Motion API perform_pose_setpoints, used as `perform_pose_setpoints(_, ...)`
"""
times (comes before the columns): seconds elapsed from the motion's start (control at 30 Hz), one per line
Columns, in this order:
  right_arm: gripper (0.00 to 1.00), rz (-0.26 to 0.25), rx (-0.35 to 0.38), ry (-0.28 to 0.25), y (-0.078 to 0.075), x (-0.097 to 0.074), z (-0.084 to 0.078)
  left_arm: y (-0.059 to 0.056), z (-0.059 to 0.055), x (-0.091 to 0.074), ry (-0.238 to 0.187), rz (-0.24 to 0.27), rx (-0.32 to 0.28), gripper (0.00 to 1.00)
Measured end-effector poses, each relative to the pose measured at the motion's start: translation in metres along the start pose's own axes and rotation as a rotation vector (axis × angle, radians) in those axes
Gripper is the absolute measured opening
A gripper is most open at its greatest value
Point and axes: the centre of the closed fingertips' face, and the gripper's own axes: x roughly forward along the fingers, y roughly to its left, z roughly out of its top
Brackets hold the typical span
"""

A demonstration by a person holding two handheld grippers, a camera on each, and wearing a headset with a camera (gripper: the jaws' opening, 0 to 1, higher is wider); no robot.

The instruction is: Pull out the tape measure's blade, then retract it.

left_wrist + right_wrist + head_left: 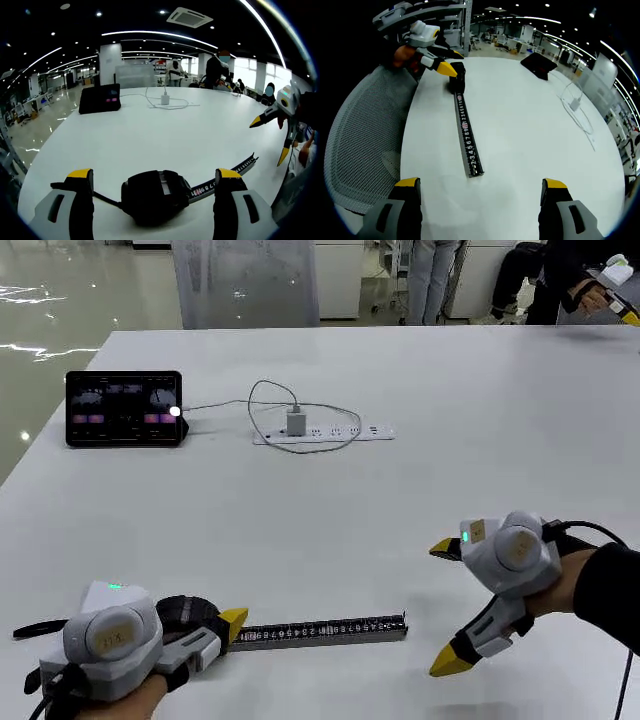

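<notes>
The tape measure's black case is lying on the white table near the person, with its blade lying flat, stretched out toward the right gripper. The left gripper view is showing what the head view is partly hiding: the left gripper is straddling the case with jaws wide, a gap showing on each side. The right gripper view is showing the blade's end lying free ahead of that gripper's wide-spread jaws, and a mesh chair beside the table. Farther off, a tablet, a power strip and a white charger are sitting well apart from the tape.
</notes>
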Motion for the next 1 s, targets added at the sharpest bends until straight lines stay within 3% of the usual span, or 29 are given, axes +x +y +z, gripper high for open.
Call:
perform_pose_setpoints(0.13, 0.99, 0.011, -0.037, 0.012, -0.001, 0.005, 0.003, -0.002, -0.001, 0.003, -0.010, -0.001, 0.003, 0.99)
perform_pose_setpoints(0.4, 0.99, 0.030, -0.076, 0.050, 0.000, 0.018, 0.001, -0.001, -0.014, 0.013, -0.014, -0.021, 0.013, 0.99)
perform_pose_setpoints(0.47, 0.99, 0.039, -0.086, 0.058, 0.001, 0.023, -0.001, -0.001, -0.010, 0.014, -0.038, -0.030, 0.057, 0.99)
perform_pose_setpoints(0.57, 0.99, 0.062, -0.075, 0.074, 0.002, 0.029, -0.002, 0.008, -0.012, 0.021, -0.061, -0.013, 0.097, 0.99)
perform_pose_setpoints(0.6, 0.99, 0.071, -0.089, 0.080, 0.002, 0.031, -0.003, 0.006, -0.025, 0.022, 0.002, -0.046, 0.065, 0.99)
perform_pose_setpoints(0.63, 0.98, 0.074, -0.095, 0.083, 0.002, 0.032, -0.003, 0.005, -0.023, 0.023, -0.008, -0.052, 0.028, 0.99)
perform_pose_setpoints(0.7, 0.91, 0.076, -0.096, 0.090, -0.002, 0.034, -0.004, 0.003, -0.021, 0.024, -0.013, -0.048, 0.094, 0.99)
perform_pose_setpoints(0.83, 0.90, 0.085, -0.092, 0.092, -0.004, 0.038, -0.005, -0.008, -0.019, 0.025, -0.025, -0.077, 0.097, 0.99)
perform_pose_setpoints(1.0, 0.77, 0.108, -0.118, 0.092, -0.002, 0.041, -0.006, -0.006, -0.020, 0.025, -0.022, -0.078, 0.093, 0.99)
